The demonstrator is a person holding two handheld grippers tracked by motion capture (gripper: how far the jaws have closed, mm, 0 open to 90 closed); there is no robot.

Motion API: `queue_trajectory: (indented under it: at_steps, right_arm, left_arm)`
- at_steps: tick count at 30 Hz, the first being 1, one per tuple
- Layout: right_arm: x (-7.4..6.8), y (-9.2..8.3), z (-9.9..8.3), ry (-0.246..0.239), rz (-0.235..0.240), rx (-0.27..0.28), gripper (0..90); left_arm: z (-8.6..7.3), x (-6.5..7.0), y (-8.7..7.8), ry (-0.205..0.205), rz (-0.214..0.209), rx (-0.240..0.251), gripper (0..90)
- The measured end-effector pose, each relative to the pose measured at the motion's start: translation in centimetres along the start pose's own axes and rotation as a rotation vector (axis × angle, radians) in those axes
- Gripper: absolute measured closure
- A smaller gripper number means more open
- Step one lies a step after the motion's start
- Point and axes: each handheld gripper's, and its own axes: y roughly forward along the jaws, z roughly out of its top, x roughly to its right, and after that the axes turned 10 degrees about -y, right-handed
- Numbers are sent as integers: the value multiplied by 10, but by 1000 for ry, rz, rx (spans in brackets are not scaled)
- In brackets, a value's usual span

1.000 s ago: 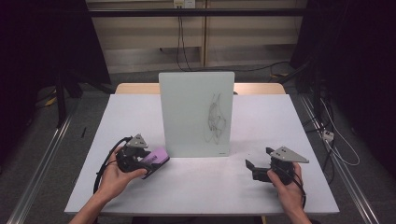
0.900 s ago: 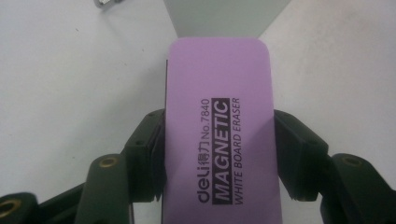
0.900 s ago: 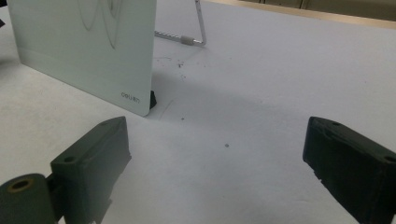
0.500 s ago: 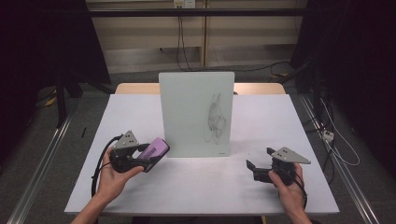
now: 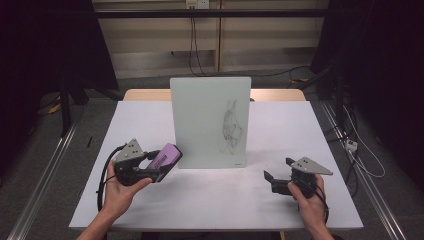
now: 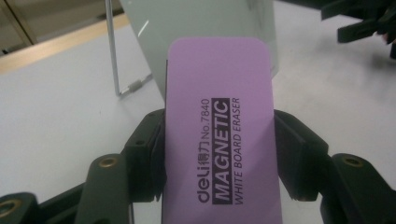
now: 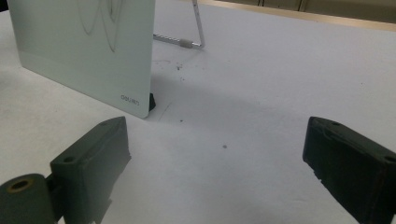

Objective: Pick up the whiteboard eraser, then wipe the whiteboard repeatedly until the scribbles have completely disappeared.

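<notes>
Purple rectangular magnetic whiteboard eraser (image 5: 165, 156) sits clamped across its width in the jaws of the left gripper (image 5: 161, 167), at the lower left of the high view, lifted off the white desk (image 5: 215, 200) and pointing toward the upright frosted glass drawing board (image 5: 210, 121) at the centre. The board carries a dark scribble (image 5: 229, 131) on its right half. To do the wiping well, I judge the eraser should be carried rightward across the board's face to the scribble, its felt side turned flat against the glass, then stroked with even pressure; too hard a push could tip the board back on its stand. The right gripper (image 5: 274, 181), at the lower right of the high view, rests low over the desk with jaws spread wide and nothing between them; it could brace the board's right edge.

The left gripper view gives what the high view cannot: the black print "MAGNETIC WHITE BOARD ERASER" on the eraser's purple face (image 6: 219, 130), both pads pressing its long edges, and the thin metal wire stand (image 6: 122, 79) behind the board at the upper left. The right gripper view shows the small maker's mark at the board's lower corner (image 7: 130, 100), dark specks on the desk (image 7: 224, 146), and the lower loops of the scribble at the top left. The high view alone lays out both hands and the board together.
</notes>
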Motion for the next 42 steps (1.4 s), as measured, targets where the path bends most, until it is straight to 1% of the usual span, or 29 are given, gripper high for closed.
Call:
queue_trajectory:
  at_steps: [3, 4, 6, 7, 8, 10, 11, 13, 16, 20, 22, 23, 24, 25, 29, 31, 34, 35, 36, 37, 39, 40, 41, 42]
  right_arm:
    - [-1, 3, 1, -6, 7, -7, 74]
    - [-2, 3, 1, -8, 9, -9, 74]
    - [-3, 3, 1, -10, 11, -9, 74]
    - [-3, 2, 1, -13, 10, -8, 73]
    - [-3, 2, 1, -13, 10, -8, 73]
    - [-2, 1, 0, -17, 11, -2, 73]
    - [-2, 0, 0, -15, 10, -1, 73]
    - [-2, -1, -1, -13, 8, -4, 73]
    - [-1, -3, -1, -9, 7, 2, 73]
    - [1, -1, -1, -1, 4, 3, 73]
    - [1, 0, -1, 11, 6, 0, 73]
    - [1, 0, 0, 14, 7, -1, 73]
    - [0, 1, 0, 14, 7, 0, 73]
    - [0, 1, 0, 14, 7, 0, 73]
    - [0, 4, 1, 1, 15, 0, 73]
    - [-1, 4, 1, -12, 24, -2, 72]
    - [-1, 3, 2, -6, 24, 10, 72]
    - [-1, 3, 3, -9, 25, 11, 72]
    - [-1, 4, 3, -6, 24, 11, 73]
    - [0, 5, 2, -11, 27, 6, 73]
    - [1, 6, 2, -3, 33, 4, 73]
    - [1, 6, 2, 1, 32, 1, 74]
    - [1, 6, 2, 1, 32, 1, 74]
    - [1, 6, 2, 0, 31, 4, 74]
  left_arm:
    - [2, 4, 0, 12, -10, 26, 411]
    - [3, 5, 0, 21, -11, 26, 411]
    - [4, 7, 0, 19, -12, 29, 410]
    - [4, 8, 0, 12, -17, 34, 411]
    - [5, 8, 0, 22, -15, 27, 411]
    - [7, 10, 0, 26, -13, 35, 410]
    - [9, 11, 0, 32, -11, 36, 410]
    - [13, 13, 1, 33, -9, 43, 411]
    - [23, 17, 4, 48, -25, 50, 410]
    - [28, 22, 11, 58, -42, 42, 411]
    - [29, 25, 13, 69, -42, 36, 410]
    - [30, 26, 14, 66, -46, 35, 411]
    - [31, 26, 15, 71, -50, 35, 410]
    - [32, 28, 15, 76, -46, 35, 410]
    - [41, 30, 17, 97, -42, 45, 410]
    - [46, 31, 19, 93, -39, 52, 410]
    - [54, 33, 23, 112, -37, 58, 410]
    - [56, 35, 25, 111, -37, 63, 410]
    - [59, 35, 27, 123, -40, 62, 410]
    - [61, 37, 29, 125, -35, 65, 410]
    - [65, 40, 31, 126, -39, 69, 410]
    - [67, 40, 32, 136, -39, 64, 410]
    - [69, 41, 34, 132, -45, 68, 410]
    - [72, 42, 36, 137, -49, 61, 410]
